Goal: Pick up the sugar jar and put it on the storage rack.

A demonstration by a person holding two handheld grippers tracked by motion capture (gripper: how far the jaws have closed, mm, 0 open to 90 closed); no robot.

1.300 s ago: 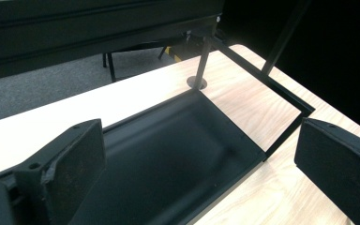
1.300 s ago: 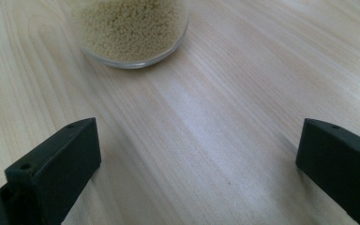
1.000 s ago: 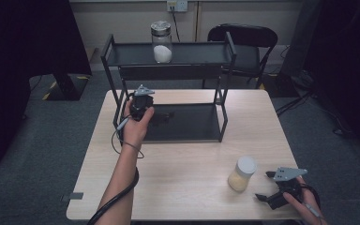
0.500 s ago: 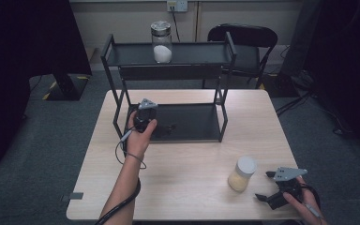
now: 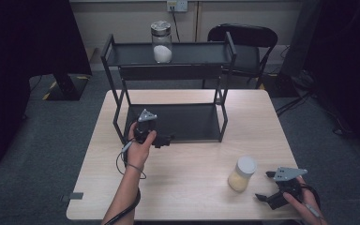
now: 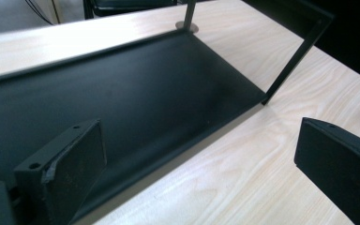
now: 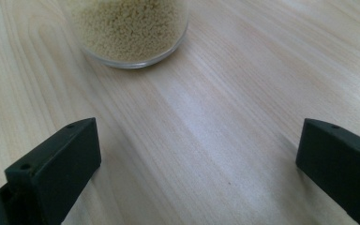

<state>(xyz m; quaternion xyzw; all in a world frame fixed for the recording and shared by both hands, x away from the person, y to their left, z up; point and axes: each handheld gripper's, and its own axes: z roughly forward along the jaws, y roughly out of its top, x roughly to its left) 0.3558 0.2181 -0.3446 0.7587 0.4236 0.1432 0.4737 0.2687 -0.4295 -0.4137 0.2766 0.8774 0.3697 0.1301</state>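
A black two-tier metal shelf point(image 5: 168, 84) stands on the wooden table point(image 5: 187, 187). On its top tier sits a glass jar point(image 5: 161, 41) half full of white powder. My left gripper point(image 5: 165, 140) hovers open at the front left edge of the lower tier point(image 6: 136, 93), its jaws empty. A jar of yellow grains point(image 5: 242, 174) with a white lid stands on the table at the right front; its base point(image 7: 131, 33) lies just ahead of my right gripper point(image 5: 262, 197), which is open and empty near the front edge.
A black chair point(image 5: 243, 42) stands behind the table. A dark stand base point(image 5: 65, 86) sits on the floor at the left. Cables trail on the floor at the right.
My left gripper has drawn back from under the shelf toward the table's front, moving right and lower. The right gripper has stayed in place.
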